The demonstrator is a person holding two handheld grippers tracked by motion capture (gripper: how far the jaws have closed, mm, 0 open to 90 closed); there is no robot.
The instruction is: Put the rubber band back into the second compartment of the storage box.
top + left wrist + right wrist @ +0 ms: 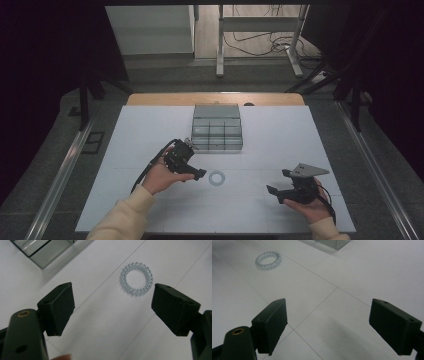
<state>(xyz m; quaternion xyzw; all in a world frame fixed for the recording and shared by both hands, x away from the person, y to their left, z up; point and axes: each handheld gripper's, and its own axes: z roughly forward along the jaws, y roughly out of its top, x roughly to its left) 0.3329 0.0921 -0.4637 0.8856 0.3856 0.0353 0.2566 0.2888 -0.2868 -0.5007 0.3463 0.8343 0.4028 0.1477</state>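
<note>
Overhead first: spiral hair tie point(217, 177) lies flat on the white table point(150, 125), just right of the left gripper point(198, 174), in front of the grey compartment tray point(217, 128); the right gripper point(276, 189) sits well apart. Left gripper view: the tie point(136, 278) is clear, pale blue, coiled into a ring, just beyond wide-open jaws. Right gripper view: jaws spread wide, empty, the tie point(268, 260) far off at upper left.

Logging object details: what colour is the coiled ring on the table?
The coiled ring is clear with a pale blue tint, seen best in the left gripper view.
</note>
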